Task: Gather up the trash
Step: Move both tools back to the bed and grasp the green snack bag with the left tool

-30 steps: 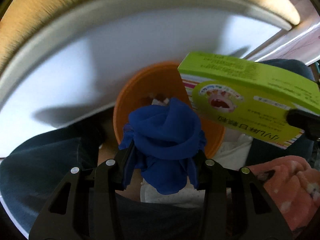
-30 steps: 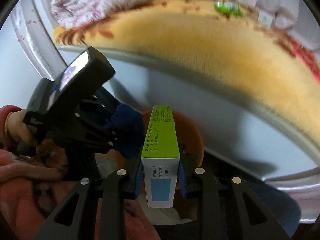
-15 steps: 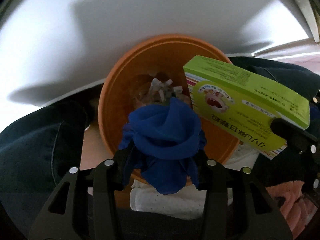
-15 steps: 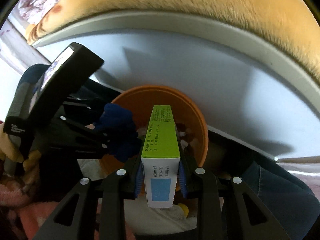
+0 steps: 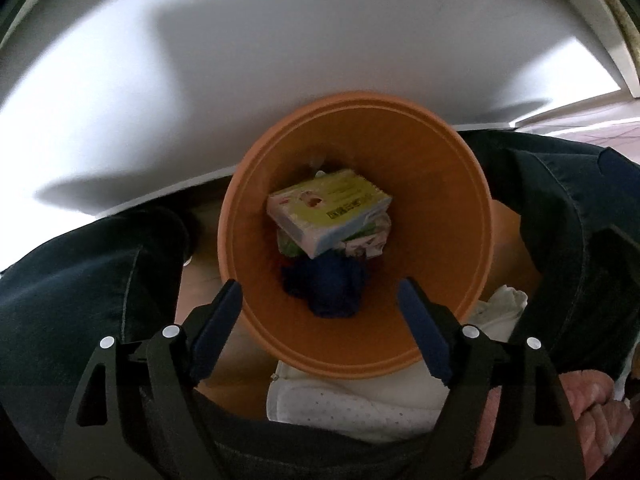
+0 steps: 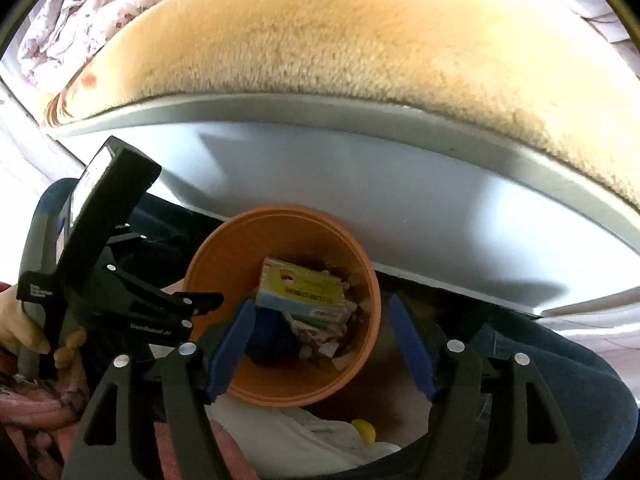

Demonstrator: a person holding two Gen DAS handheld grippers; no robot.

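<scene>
- Round orange plastic bin (image 5: 452, 184), standing upright and open.
- Green-and-white cardboard box (image 5: 328, 210), lying tilted atop the litter inside.
- Crumpled blue cloth (image 5: 326, 286), beneath the box against the bin's near wall.

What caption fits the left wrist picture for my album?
Opening left gripper hangs empty over the orange bin, where a green box lies atop a blue cloth.

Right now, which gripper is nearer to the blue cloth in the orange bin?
Left. The left gripper, jaws opening and empty, hangs directly over the blue cloth in the orange bin. The right gripper, also opening and empty, sits above the bin's near rim, beside the left.
</scene>
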